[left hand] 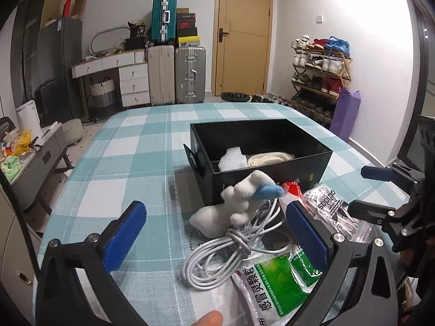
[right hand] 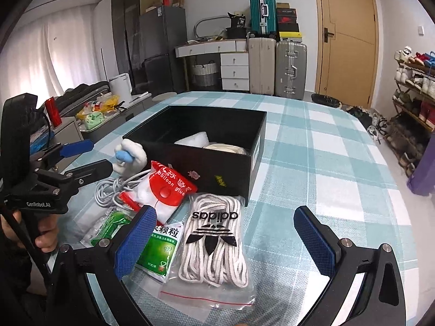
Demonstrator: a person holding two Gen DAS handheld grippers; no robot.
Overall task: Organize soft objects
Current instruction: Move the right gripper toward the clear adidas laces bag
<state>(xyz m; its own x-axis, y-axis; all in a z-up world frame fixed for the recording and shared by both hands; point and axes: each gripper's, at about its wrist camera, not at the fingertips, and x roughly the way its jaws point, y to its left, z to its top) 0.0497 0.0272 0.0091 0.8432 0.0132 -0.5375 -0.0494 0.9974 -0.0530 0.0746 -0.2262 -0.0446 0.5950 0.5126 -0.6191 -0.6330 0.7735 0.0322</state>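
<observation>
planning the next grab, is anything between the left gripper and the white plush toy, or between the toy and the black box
Nothing visible blocks either. The left gripper is open with the white plush toy straight ahead; only the white cable bundle lies under and in front of it. The black box sits right behind, open-topped.

Left gripper (left hand: 214, 237): jaws spread wide, blue pads facing each other, nothing between them. A fingertip (left hand: 209, 320) shows below the jaws.

Right gripper (right hand: 225, 240): jaws spread wide, empty. A hand (right hand: 44, 233) wraps the left gripper's handle, off its left jaw.
</observation>
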